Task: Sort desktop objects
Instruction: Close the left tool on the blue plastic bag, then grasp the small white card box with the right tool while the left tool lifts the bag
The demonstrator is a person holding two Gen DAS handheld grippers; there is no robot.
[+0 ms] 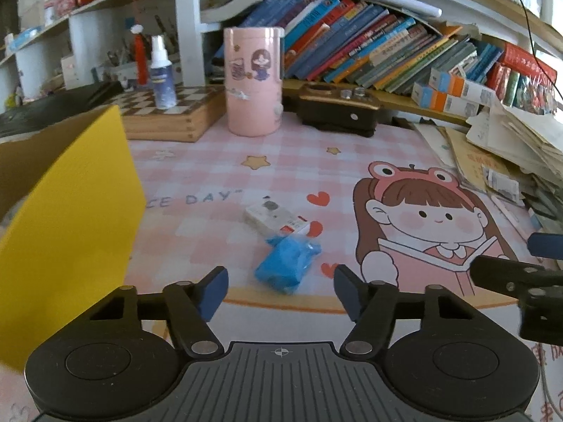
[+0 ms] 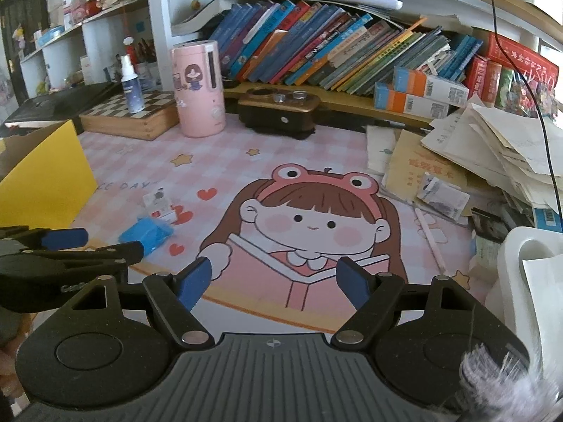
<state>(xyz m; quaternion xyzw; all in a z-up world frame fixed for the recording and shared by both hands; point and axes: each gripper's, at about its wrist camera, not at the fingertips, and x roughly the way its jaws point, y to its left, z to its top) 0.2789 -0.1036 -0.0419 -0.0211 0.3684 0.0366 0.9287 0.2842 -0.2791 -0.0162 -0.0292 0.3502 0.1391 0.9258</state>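
Note:
A blue plastic-wrapped packet (image 1: 286, 263) lies on the pink cartoon desk mat (image 1: 352, 161), with a small white box (image 1: 276, 218) touching its far end. My left gripper (image 1: 280, 281) hovers just short of the packet, jaws open, and the pads do not touch it. In the right wrist view the packet (image 2: 146, 234) and white box (image 2: 160, 204) sit at the left, right beyond the left gripper (image 2: 105, 242). My right gripper (image 2: 274, 277) is open over the mat's cartoon girl, with nothing between its fingers. It also shows at the left wrist view's right edge as the right gripper (image 1: 506, 256).
An open yellow cardboard box (image 1: 70, 211) stands at the left. Behind are a chessboard box (image 1: 169, 116) with a spray bottle (image 1: 162, 74), a pink cylinder (image 1: 253, 81), a black device (image 1: 337, 109) and leaning books (image 1: 369, 45). Loose papers (image 2: 475, 147) pile up at the right, near a white container (image 2: 527, 256).

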